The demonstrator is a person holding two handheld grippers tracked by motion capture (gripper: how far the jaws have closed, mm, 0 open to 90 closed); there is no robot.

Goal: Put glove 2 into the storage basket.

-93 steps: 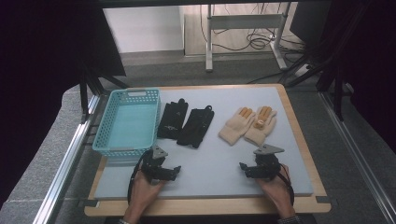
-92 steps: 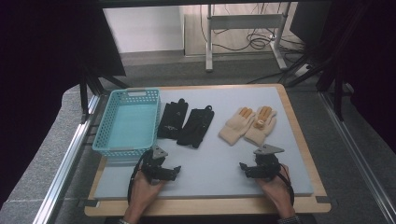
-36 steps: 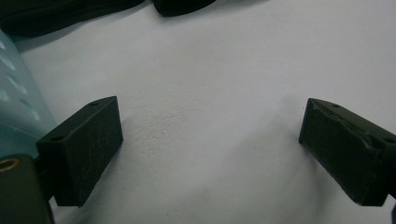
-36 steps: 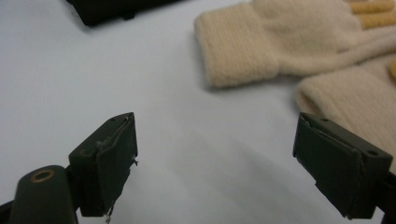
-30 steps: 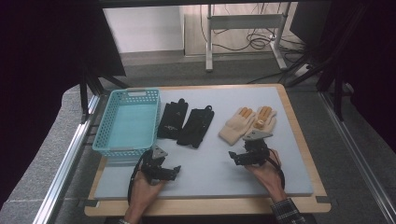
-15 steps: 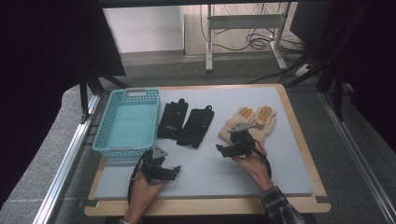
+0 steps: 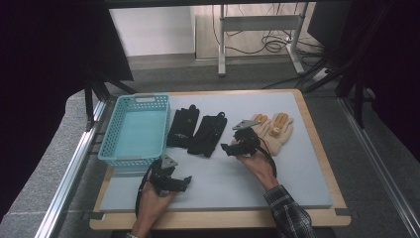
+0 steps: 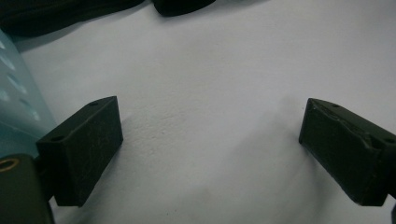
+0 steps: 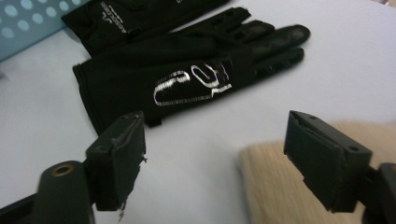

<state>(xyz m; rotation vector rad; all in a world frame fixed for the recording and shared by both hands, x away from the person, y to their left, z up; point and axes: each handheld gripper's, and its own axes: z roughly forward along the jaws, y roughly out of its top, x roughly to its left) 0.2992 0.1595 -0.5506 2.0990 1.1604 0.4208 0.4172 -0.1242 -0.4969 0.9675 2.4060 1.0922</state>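
Two black gloves lie side by side mid-table, one [image 7: 183, 126] next to the basket and one [image 7: 208, 135] with a silver logo [image 9: 187, 81]. A pair of beige gloves [image 7: 275, 130] lies to their right. My right gripper [image 7: 226, 148] hovers between the logo glove and the beige pair, pointing left at the black glove. Its jaws are open [image 9: 215, 140] and have just been closing a little, with nothing gripped between them; a beige cuff [image 9: 275, 186] lies under the right jaw. My left gripper [image 7: 184, 181] rests open near the front left, over bare mat [image 8: 210, 126].
A light blue mesh basket [image 7: 134, 101] stands empty at the left of the board. The grey mat [image 7: 297, 178] sits in a wooden frame. A metal rail runs along the left; a desk frame and cables stand on the floor behind.
My right gripper has travelled from the front right up and leftward, over the beige gloves' cuffs, to the black logo glove. The left gripper has stayed put.
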